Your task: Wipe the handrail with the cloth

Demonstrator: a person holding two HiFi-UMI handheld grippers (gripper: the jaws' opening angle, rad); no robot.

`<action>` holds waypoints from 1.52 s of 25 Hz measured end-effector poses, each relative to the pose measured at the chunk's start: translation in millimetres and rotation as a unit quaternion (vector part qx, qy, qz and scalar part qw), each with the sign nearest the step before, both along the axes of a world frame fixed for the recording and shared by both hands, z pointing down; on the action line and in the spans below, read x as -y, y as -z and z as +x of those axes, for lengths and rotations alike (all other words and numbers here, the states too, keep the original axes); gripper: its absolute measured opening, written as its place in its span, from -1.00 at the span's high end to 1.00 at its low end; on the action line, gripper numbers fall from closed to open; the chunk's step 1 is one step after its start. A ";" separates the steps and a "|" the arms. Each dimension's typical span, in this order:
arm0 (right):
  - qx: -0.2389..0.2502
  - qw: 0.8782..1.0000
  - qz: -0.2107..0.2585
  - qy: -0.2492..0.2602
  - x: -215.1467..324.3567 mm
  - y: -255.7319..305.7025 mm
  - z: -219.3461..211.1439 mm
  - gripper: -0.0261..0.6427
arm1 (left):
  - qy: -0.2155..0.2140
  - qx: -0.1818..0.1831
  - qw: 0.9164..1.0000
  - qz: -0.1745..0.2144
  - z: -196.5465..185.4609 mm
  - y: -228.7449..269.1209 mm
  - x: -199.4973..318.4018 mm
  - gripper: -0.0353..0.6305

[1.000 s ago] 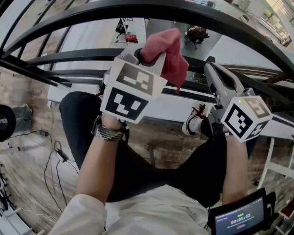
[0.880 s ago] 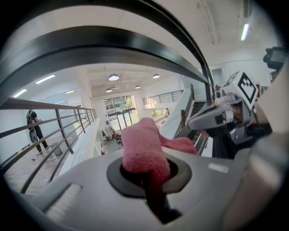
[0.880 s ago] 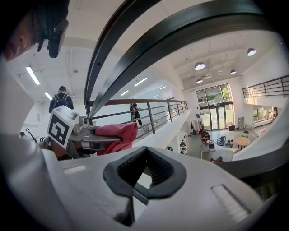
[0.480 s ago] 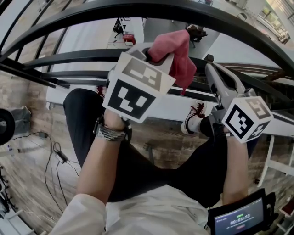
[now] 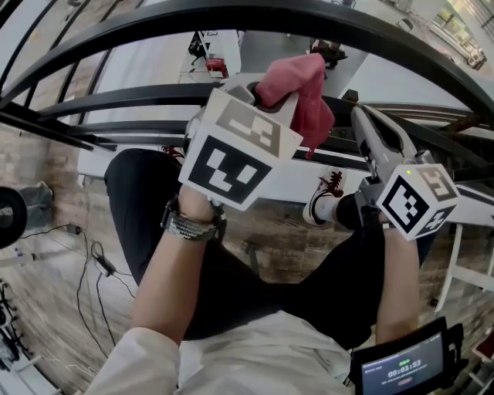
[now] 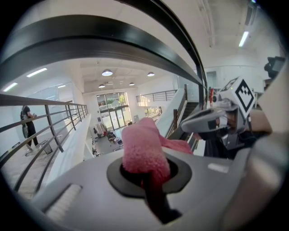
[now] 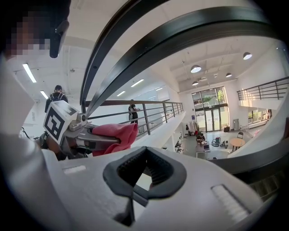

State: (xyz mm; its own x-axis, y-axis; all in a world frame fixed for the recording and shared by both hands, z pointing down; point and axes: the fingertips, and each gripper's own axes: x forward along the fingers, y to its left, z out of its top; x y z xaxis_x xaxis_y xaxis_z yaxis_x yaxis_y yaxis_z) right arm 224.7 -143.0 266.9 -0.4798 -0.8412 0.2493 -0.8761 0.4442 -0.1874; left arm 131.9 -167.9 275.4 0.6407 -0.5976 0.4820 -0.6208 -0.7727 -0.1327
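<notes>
A pink cloth (image 5: pixel 297 86) is bunched in my left gripper (image 5: pixel 268 92), which is shut on it just below the thick black handrail (image 5: pixel 324 19). In the left gripper view the cloth (image 6: pixel 142 146) fills the jaws' round gap and the handrail (image 6: pixel 113 40) arcs overhead, apart from it. My right gripper (image 5: pixel 363 117) is held to the right of the cloth, under the same rail, shut with nothing in it. The right gripper view shows its jaws (image 7: pixel 144 173) closed and empty, the handrail (image 7: pixel 180 40) above, and the left gripper holding the cloth (image 7: pixel 115 135).
Thinner black rails (image 5: pixel 116 96) run below the handrail. Beyond them is a drop to a lower floor. The person's legs and a red-laced shoe (image 5: pixel 328 202) are beneath. A screen device (image 5: pixel 401 366) sits at the bottom right. People stand on a far walkway (image 7: pixel 133 110).
My left gripper has moved a little right and up with the cloth, closer to the handrail. The right gripper has hardly shifted.
</notes>
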 end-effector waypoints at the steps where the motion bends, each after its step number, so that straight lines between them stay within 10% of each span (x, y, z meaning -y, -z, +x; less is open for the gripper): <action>1: -0.001 1.000 0.001 -0.003 0.2 -0.4 2.2 0.92 | -0.002 -0.001 1.000 -0.001 0.7 -0.4 -0.1 0.81; 38: 0.004 0.999 0.022 -0.047 -6.4 1.9 32.3 0.92 | -0.050 0.007 0.998 0.029 42.0 -1.1 -12.5 0.81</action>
